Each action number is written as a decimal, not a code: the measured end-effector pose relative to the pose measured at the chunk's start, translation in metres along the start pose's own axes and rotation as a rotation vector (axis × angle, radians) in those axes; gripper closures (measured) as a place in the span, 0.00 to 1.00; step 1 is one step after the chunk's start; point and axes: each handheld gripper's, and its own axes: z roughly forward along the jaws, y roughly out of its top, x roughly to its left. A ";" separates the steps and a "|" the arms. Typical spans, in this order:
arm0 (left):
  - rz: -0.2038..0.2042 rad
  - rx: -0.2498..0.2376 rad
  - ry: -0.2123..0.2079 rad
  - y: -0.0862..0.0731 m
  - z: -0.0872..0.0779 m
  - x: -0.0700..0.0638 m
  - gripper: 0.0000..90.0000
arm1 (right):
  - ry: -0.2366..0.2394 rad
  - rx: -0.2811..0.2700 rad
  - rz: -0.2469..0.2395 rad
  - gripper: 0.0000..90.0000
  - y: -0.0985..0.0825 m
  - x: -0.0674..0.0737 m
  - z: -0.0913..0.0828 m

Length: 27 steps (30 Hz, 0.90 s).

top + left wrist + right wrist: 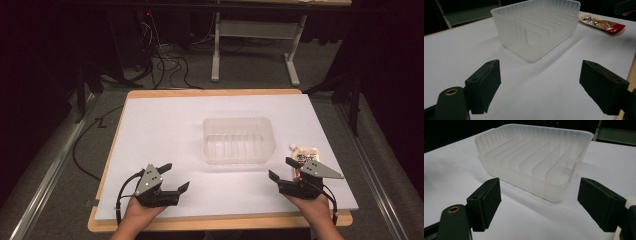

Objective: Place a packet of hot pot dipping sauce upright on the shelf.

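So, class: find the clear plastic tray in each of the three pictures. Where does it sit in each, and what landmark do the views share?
High view: the clear plastic tray sits mid-table, slightly right of centre, on the white sheet.
Left gripper view: the tray is at upper centre, beyond the open jaws, with a red sauce packet to its right.
Right gripper view: the tray spans the upper centre beyond the open jaws.
Shared landmark: the white sheet beneath it.
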 end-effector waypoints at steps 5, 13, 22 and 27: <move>0.006 0.002 0.000 0.001 0.002 -0.001 0.20 | -0.008 -0.006 -0.001 0.22 -0.001 -0.001 -0.003; 0.005 0.004 0.002 0.000 0.002 -0.002 0.20 | -0.017 -0.010 0.001 0.24 0.000 -0.001 -0.004; -0.004 -0.009 -0.004 0.007 0.013 0.002 0.21 | -0.134 -0.011 0.034 0.39 -0.010 -0.025 -0.033; -0.009 -0.009 0.018 0.014 0.025 0.001 0.21 | -0.244 0.008 0.079 0.56 -0.023 -0.047 -0.057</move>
